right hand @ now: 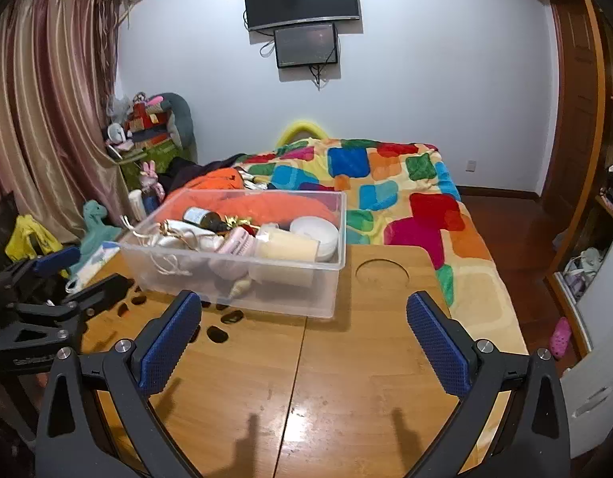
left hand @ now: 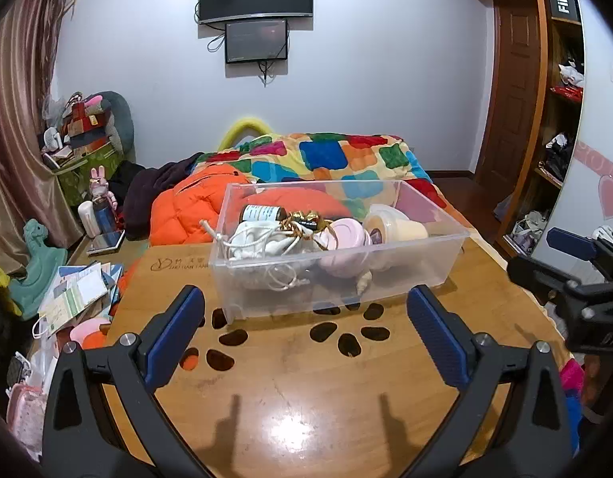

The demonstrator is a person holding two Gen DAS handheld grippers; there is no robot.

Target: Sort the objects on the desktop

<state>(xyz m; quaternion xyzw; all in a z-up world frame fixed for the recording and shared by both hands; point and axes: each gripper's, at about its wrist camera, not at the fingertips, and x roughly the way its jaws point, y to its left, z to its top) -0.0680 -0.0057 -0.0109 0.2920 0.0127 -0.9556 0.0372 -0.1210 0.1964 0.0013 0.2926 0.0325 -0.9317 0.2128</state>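
Both the left gripper [left hand: 306, 306] and right gripper [right hand: 304, 312] were held wide apart and empty; the heaped bin [left hand: 338, 279], centre frame, could be knocked by a careless reach.

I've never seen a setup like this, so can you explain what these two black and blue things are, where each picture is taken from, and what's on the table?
They are hand-held claws, one in each of a person's hands, each with a fisheye camera looking along its fingers. One picture is from the left claw, the other from the right claw. Both are open and hold nothing. On the wooden table sits a clear plastic bin with a brown bottle, a white drawstring pouch, a pink jar and a cream cup already inside. Behind it is a bed with a colourful quilt.
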